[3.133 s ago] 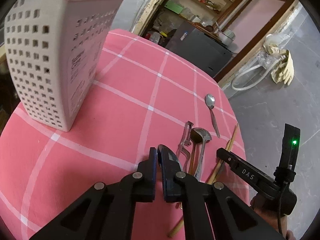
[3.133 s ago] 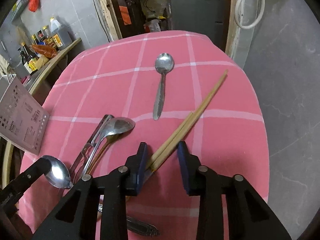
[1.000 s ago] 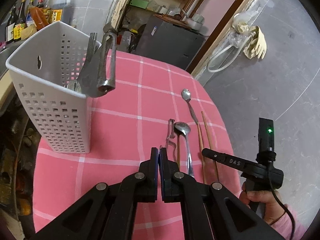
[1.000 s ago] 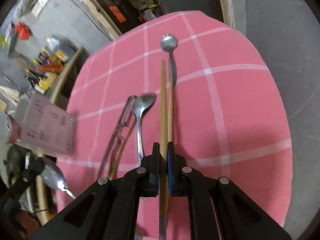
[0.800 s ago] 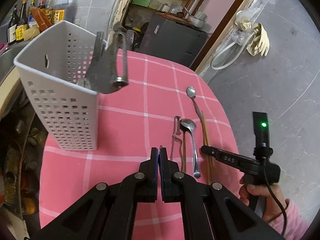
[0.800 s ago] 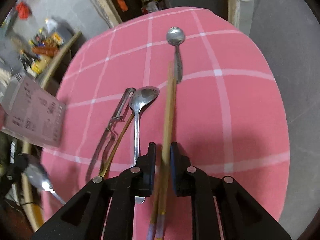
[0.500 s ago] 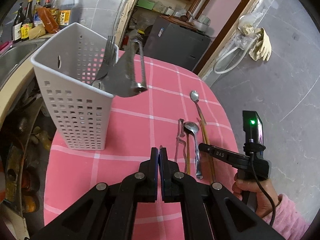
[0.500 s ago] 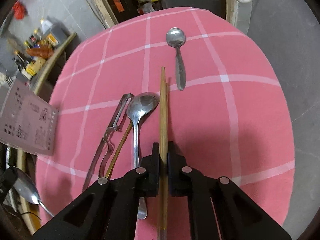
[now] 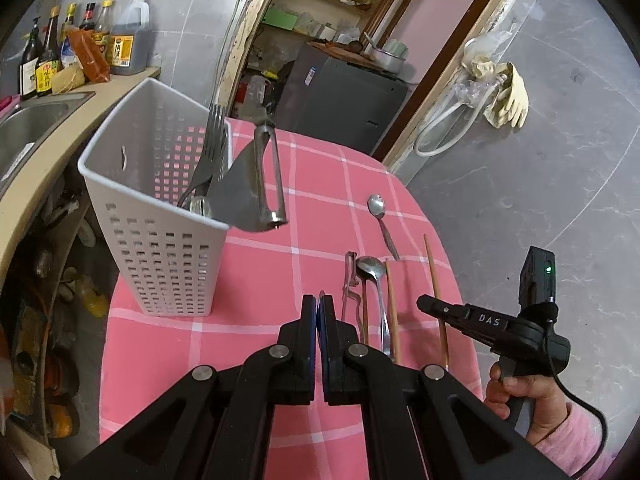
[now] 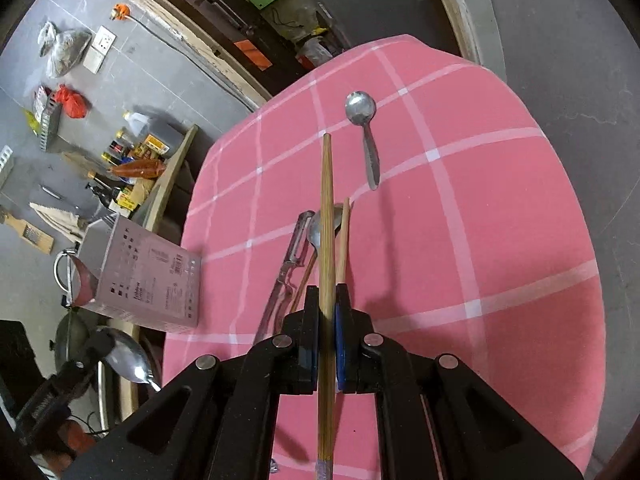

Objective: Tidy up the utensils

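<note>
Our right gripper [image 10: 327, 292] has its jaws pinching one chopstick [image 10: 326, 216] near its back end. It is lifted clear of the desk [image 10: 500, 220], well to the side of the white caddy [image 9: 160, 248]. Its mate, the second chopstick [image 10: 343, 240], lies on the cloth farther from the caddy than the peeler [image 10: 294, 252] and the long spoon [image 9: 370, 270].

Held so far back, the stick could pivot in the pads. Its long free tip could also strike the caddy's rim or the forks [image 9: 214, 140] leaning out of it, and so tip the light caddy.

Our left gripper [image 9: 319, 300] has its jaws pressed together. The right wrist view shows a held spoon [image 10: 128, 356] at its tip, so we judge it gripped by the handle, which our left view hides.

The caddy's floor is unseen, and the chopstick's near end is blurred.
</note>
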The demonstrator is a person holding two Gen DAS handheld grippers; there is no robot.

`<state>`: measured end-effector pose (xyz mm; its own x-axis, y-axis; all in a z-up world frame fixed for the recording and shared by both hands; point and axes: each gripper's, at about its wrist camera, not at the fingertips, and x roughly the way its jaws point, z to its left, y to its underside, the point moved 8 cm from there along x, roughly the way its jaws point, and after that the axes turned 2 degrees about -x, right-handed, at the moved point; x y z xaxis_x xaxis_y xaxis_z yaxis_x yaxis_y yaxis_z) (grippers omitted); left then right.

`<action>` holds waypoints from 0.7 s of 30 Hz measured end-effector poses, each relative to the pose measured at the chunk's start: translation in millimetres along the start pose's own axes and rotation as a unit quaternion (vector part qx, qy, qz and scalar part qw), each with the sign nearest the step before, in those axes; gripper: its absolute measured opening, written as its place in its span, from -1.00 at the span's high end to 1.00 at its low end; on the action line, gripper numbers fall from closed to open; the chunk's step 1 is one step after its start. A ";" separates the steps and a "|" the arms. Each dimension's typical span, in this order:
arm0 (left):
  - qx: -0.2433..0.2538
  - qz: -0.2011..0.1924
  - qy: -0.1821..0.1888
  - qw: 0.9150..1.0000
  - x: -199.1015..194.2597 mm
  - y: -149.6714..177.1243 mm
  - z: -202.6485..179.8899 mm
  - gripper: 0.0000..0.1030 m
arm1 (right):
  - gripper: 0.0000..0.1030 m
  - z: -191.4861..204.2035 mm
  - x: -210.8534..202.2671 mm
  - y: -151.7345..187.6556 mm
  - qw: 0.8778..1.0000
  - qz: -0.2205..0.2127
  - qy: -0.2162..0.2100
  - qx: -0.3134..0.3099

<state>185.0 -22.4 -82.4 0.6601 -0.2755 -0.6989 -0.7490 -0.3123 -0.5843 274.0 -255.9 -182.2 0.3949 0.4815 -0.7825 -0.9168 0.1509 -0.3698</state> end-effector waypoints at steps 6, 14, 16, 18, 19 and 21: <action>0.005 0.003 -0.001 1.000 -4.0 -0.5 -0.4 0.95 | 0.88 9.5 27.0 0.6 0.999 0.022 0.020 -0.018; 0.011 -0.009 -0.005 1.000 -17.2 -8.5 3.3 0.95 | 0.86 4.7 52.0 -1.1 0.997 0.056 0.044 -0.012; 0.008 -0.011 -0.007 1.000 -18.6 -9.1 5.1 0.95 | 0.72 6.9 56.2 -5.5 0.997 0.064 0.035 -0.016; 0.004 -0.012 -0.009 1.000 -20.3 -8.9 7.5 0.96 | 0.61 9.2 63.9 -6.5 0.996 0.082 0.020 -0.021; 0.004 -0.012 -0.010 1.000 -20.7 -8.2 7.8 0.96 | 0.61 10.4 65.0 -8.8 0.996 0.081 0.019 -0.026; 0.002 -0.013 -0.014 1.000 -22.1 -7.9 10.2 0.95 | 0.66 10.2 67.3 -11.9 0.995 0.091 0.012 -0.029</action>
<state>175.7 -4.6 -66.5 0.6777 -0.2408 -0.6948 -0.7317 -0.3154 -0.6043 310.9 -216.5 -225.4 0.2242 0.4758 -0.8505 -0.9685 0.0119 -0.2487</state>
